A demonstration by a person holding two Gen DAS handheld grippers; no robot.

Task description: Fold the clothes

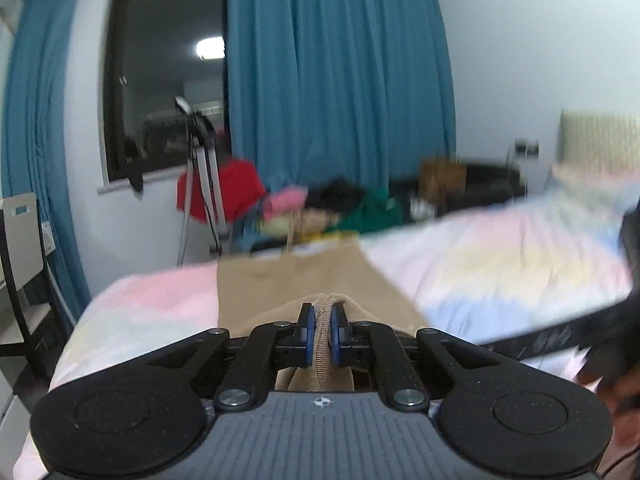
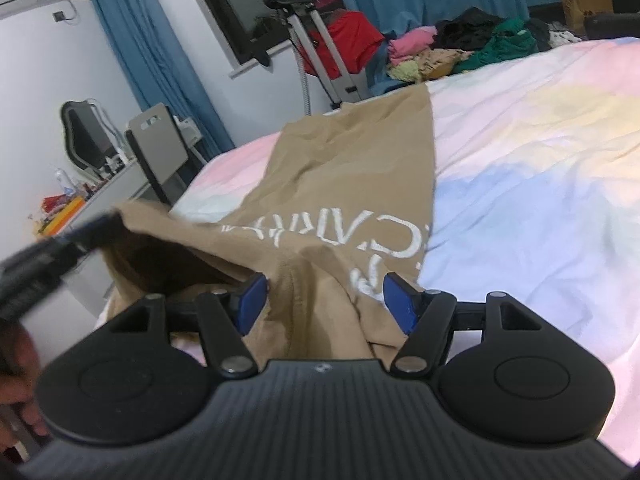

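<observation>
A tan shirt (image 2: 352, 160) with white lettering lies stretched across a pastel bedspread (image 2: 520, 160). In the left wrist view my left gripper (image 1: 322, 330) is shut on a ribbed edge of the tan shirt (image 1: 296, 280), lifted off the bed. In the right wrist view my right gripper (image 2: 324, 300) stands open, its blue pads on either side of a bunched fold of the shirt. The left gripper (image 2: 80, 236) shows blurred at the left of that view, holding the shirt's raised corner.
A pile of coloured clothes (image 2: 452, 52) lies beyond the far edge of the bed. A clothes steamer stand (image 2: 316, 40) and a red garment (image 1: 224, 192) stand by the window. A grey chair (image 2: 160, 148) and a cluttered desk (image 2: 72, 200) are at the left.
</observation>
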